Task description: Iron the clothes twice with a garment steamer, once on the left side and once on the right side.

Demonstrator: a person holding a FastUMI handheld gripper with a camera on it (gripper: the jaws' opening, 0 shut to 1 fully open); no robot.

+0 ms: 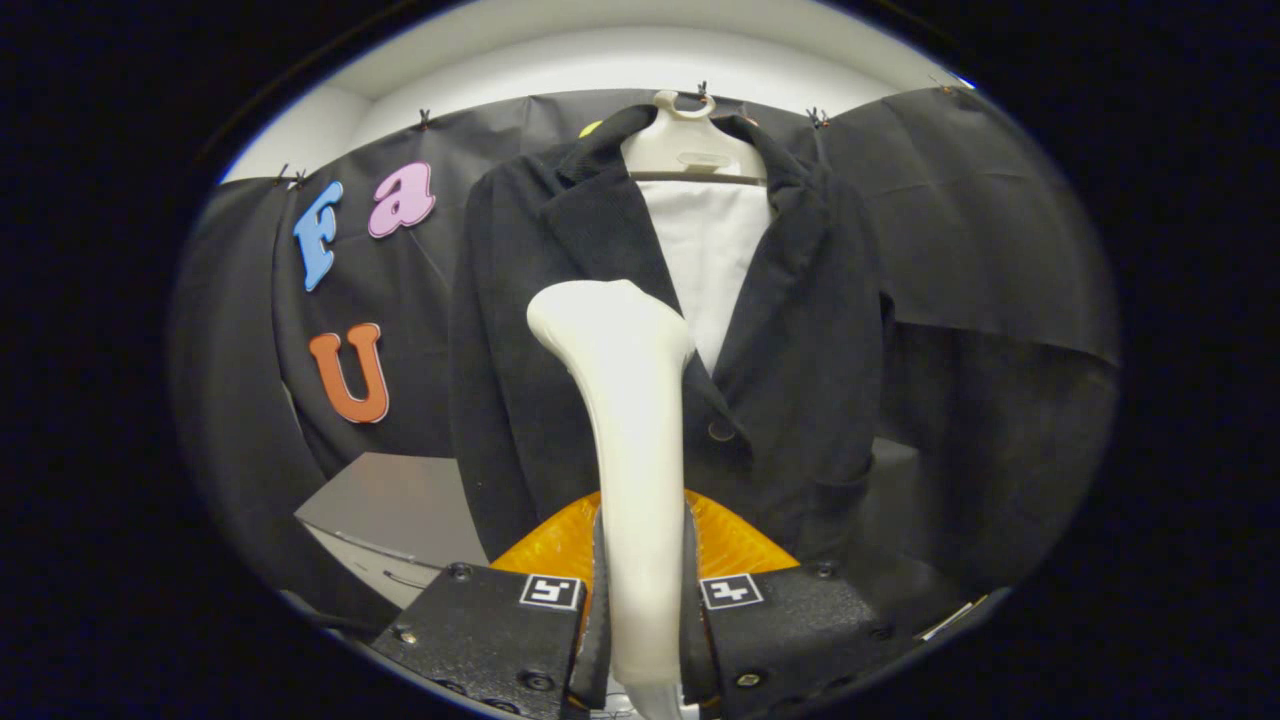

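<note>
1. Dark jacket (800, 330) hangs on the far wall, front facing the camera, opened at the chest over a white inner panel (708, 260); hung flat and upright, presumably so the steamer can run down each front half
2. Jacket spreads left and right of the steamer; its left half sits behind and beside the steamer head, its right half is clear to the right with a button (720, 430) near the centre
3. Garment steamer (625, 440), pale, stands upright between the fingers, handle low and near, head up and far, over the jacket's left lapel area; cannot tell if the head touches the cloth or is just short of it
4. Gripper (640, 610): fingers closed in on the steamer handle from both sides, narrow gap taken up by the handle, so it looks firmly gripped; grip low on the handle likely gives reach up the garment
5. Grey worktop (385, 500) low on the left, below the jacket hem, near side
6. Orange ribbed part (735, 540) just beyond the fingers, behind the handle; cannot tell what it is
7. White hanger (690, 140) at the top carries the jacket by the collar, hooked to the wall
8. Judgement: steamer looks set for a pass on the left side; right side not yet addressed
</note>
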